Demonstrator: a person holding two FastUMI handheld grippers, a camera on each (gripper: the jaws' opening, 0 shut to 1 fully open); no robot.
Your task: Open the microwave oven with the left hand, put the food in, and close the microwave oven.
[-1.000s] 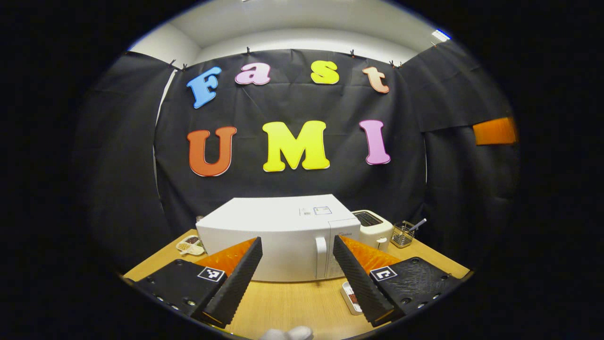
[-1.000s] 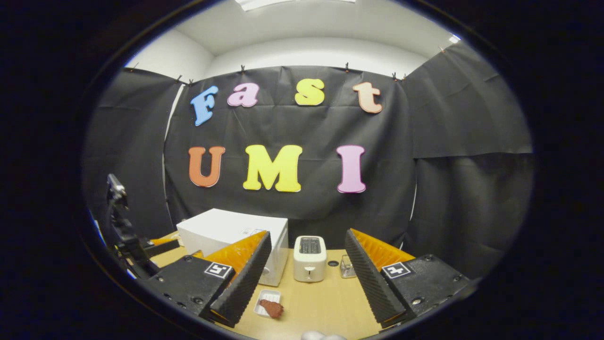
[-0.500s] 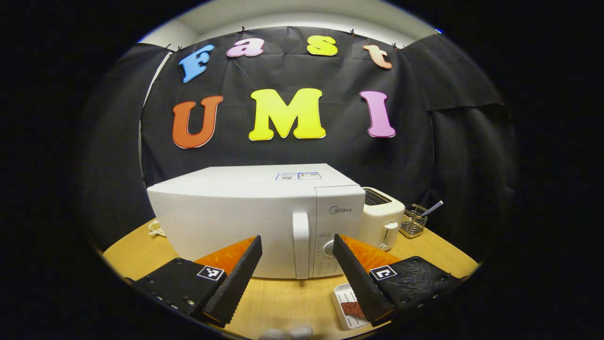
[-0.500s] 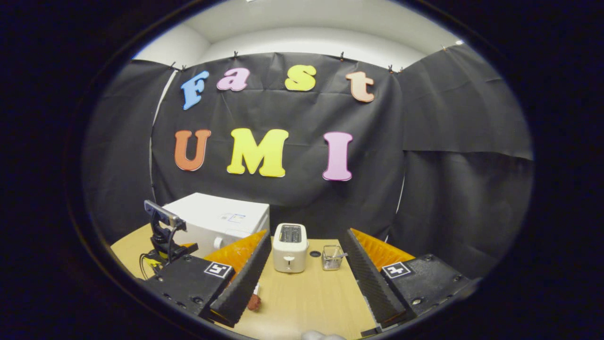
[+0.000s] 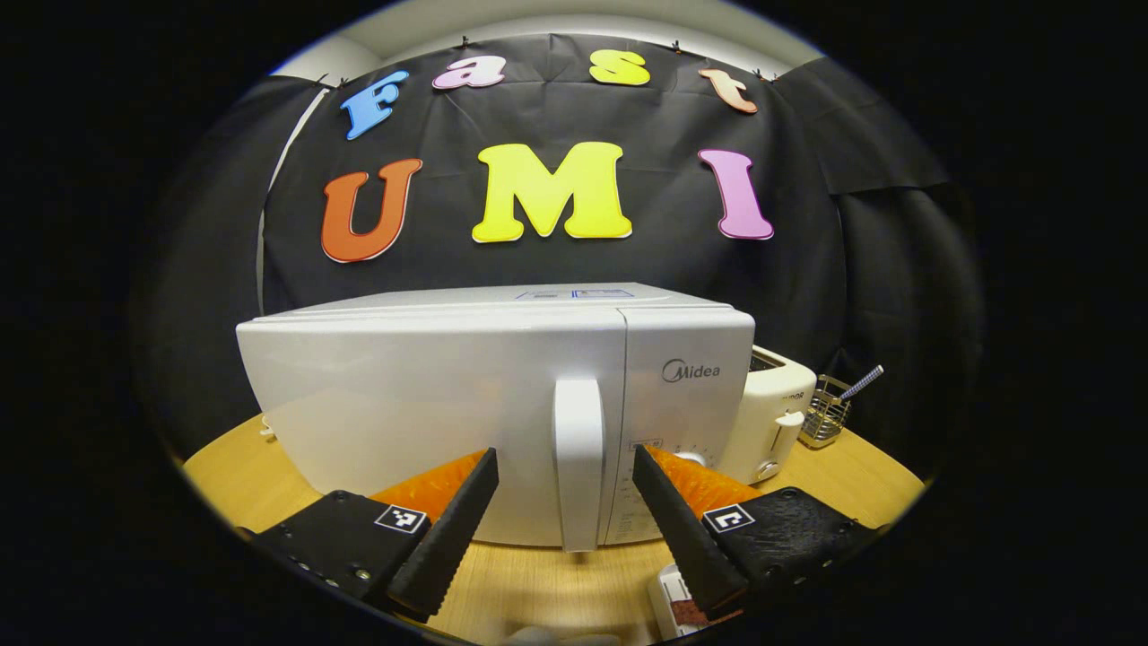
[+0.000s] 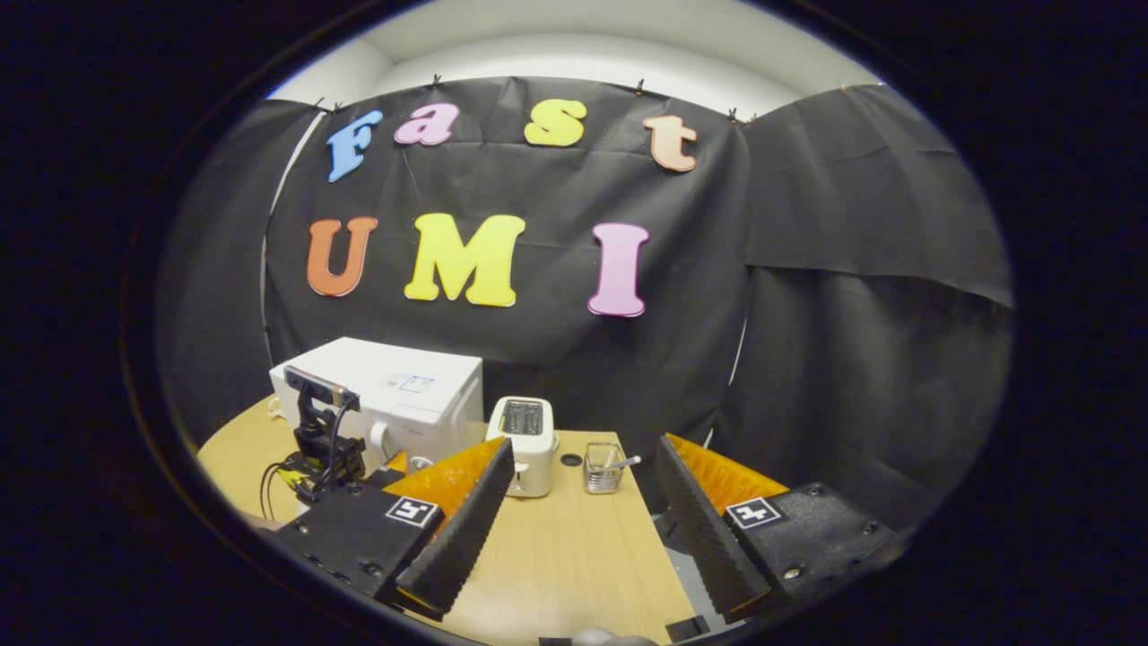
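Since a second ago the left gripper [image 5: 565,529] has come much closer to the microwave [image 5: 430,404]; its fingers stand apart on both sides of the door handle [image 5: 578,458], not yet touching it, and the door is closed. Right gripper [image 6: 583,529] is also apart and holds nothing; the food tray [image 5: 674,603] lies just under the left gripper's right finger. If the fingers close too early they can miss the handle; a crooked pull can drag the microwave.

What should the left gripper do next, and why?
Probably ease the left gripper forward, then close on the door handle. Its jaws are open, the handle stands between them, and the microwave door looks shut.
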